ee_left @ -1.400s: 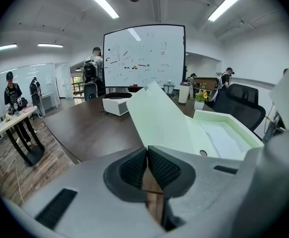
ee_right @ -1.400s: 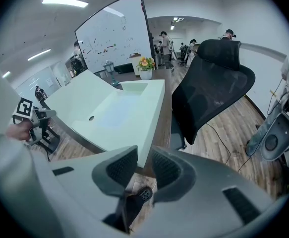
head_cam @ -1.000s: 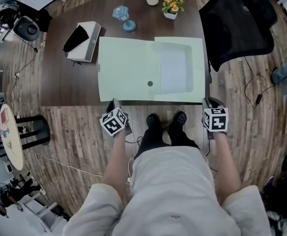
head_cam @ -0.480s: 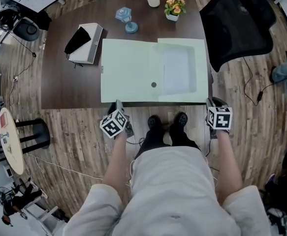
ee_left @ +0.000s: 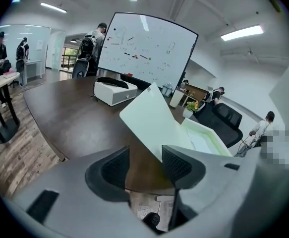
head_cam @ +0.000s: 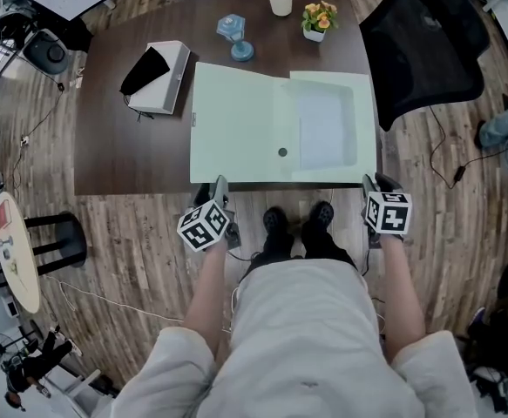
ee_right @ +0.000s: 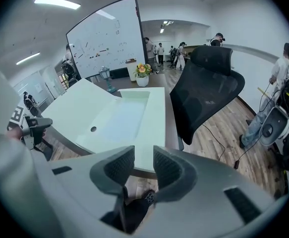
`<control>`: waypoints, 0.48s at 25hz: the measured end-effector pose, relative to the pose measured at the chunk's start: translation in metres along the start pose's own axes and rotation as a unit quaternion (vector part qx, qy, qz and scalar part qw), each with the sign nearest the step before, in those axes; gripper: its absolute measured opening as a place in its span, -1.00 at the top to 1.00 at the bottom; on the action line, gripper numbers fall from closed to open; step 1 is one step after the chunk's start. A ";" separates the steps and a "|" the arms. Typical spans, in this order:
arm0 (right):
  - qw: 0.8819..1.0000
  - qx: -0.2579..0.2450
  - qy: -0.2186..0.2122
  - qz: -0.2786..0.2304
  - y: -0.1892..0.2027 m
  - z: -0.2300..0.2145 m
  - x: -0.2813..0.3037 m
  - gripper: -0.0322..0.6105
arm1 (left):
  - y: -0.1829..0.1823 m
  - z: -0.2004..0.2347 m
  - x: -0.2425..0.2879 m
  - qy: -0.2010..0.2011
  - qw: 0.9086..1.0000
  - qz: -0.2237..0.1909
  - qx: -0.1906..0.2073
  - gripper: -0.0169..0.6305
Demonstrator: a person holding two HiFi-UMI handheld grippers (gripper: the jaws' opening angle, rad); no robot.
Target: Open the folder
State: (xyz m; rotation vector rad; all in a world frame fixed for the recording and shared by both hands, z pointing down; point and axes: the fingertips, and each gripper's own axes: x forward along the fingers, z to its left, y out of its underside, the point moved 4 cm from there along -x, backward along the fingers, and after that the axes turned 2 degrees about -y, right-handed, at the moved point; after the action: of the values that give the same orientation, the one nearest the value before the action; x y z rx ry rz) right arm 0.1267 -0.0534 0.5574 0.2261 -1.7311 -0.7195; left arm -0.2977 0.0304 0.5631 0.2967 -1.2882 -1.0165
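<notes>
Folder (head_cam: 262,129) lies flat on the table (head_cam: 123,146), spread open, its near edge along the table's near edge and its right side at the right edge. Left gripper (head_cam: 220,185) hangs at the near edge by the folder's near-left corner. Its jaws have just been opening and now stand wide, with nothing between the pads; only the table edge and folder corner show beyond the gap. Right gripper (head_cam: 372,183) sits off the near-right corner, its jaws also just opened and holding nothing. Risk, as judged: the folder has no margin at the near and right edges, so a brush from either gripper could slide it off onto the floor. A push toward the far edge could drive it into the blue object (head_cam: 234,37) or flower pot (head_cam: 321,17). Room: bare table to the folder's left up to the white box (head_cam: 158,77). The chair (head_cam: 428,42) crowds the right edge, so the free way out is back over the near edge.
</notes>
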 end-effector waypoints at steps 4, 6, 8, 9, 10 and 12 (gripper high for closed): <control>1.000 -0.004 -0.008 -0.015 -0.011 0.019 -0.005 0.52 | -0.005 -0.004 -0.007 0.026 1.000 -0.005 0.004 0.28; 1.000 -0.006 -0.011 -0.025 -0.017 0.029 -0.008 0.52 | -0.008 -0.006 -0.011 0.039 0.999 -0.010 0.005 0.25; 0.999 -0.008 -0.015 -0.035 -0.024 0.039 -0.010 0.52 | -0.012 -0.008 -0.015 0.054 0.998 -0.015 0.008 0.24; 0.999 -0.008 -0.016 -0.040 -0.026 0.044 -0.011 0.52 | -0.015 -0.009 -0.017 0.061 0.998 -0.018 0.012 0.23; 0.999 -0.009 -0.018 -0.044 -0.028 0.050 -0.011 0.52 | -0.017 -0.009 -0.020 0.068 0.997 -0.020 0.016 0.23; 0.998 -0.008 -0.021 -0.051 -0.031 0.061 -0.013 0.52 | -0.022 -0.010 -0.027 0.082 0.996 -0.025 0.025 0.23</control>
State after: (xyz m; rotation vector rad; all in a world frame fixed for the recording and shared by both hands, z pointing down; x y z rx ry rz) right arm 0.0670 -0.0505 0.5222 0.2915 -1.7627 -0.8187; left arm -0.2968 0.0356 0.5272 0.4436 -1.1639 -0.9830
